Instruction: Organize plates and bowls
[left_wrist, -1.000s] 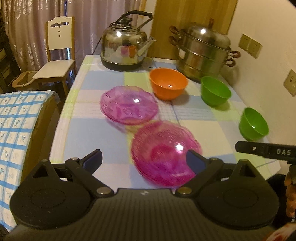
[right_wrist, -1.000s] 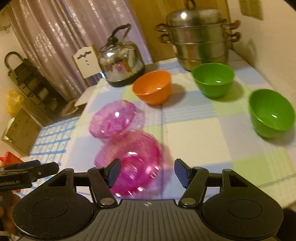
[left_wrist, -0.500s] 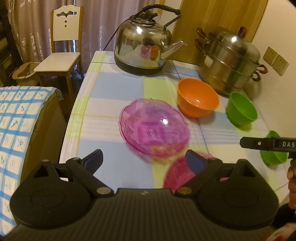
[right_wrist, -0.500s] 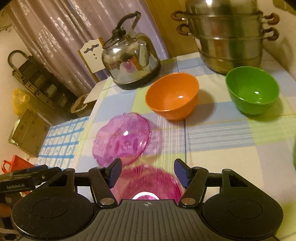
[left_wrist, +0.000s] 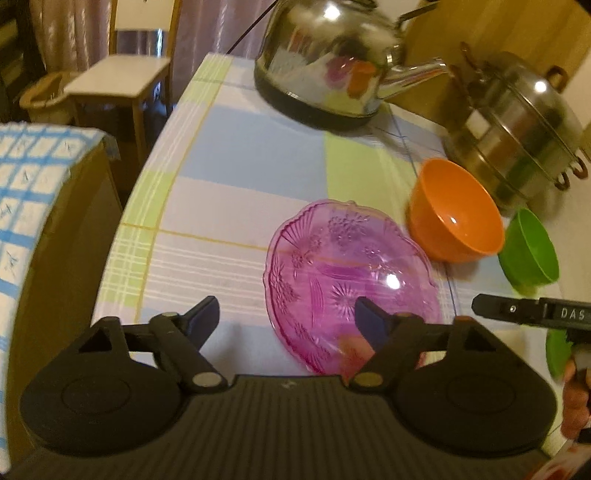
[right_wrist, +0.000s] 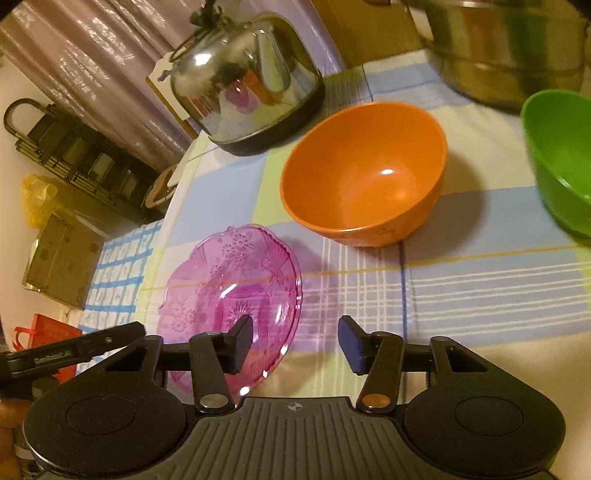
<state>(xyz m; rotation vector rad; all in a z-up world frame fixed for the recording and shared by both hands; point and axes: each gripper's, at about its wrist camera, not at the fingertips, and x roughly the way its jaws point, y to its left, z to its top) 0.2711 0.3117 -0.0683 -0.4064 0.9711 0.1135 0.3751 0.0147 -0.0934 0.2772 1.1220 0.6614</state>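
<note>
On the checked table (left_wrist: 236, 177), both open grippers, left (left_wrist: 286, 319) and right (right_wrist: 293, 341), near the slippery, breakable pink plate (left_wrist: 347, 269), best grabbed by its thin rim at lower middle.

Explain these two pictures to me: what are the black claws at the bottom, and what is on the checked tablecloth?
Each picture comes from a camera on a hand-held two-finger gripper, looking out along its fingers. The left gripper and the right gripper are both open and hold nothing. On the checked tablecloth lie a clear pink glass plate, a round orange plastic bowl and a green plastic bowl. Behind them stand a shiny steel kettle and a steel steamer pot. The black bar at the edge is the other gripper.
</note>
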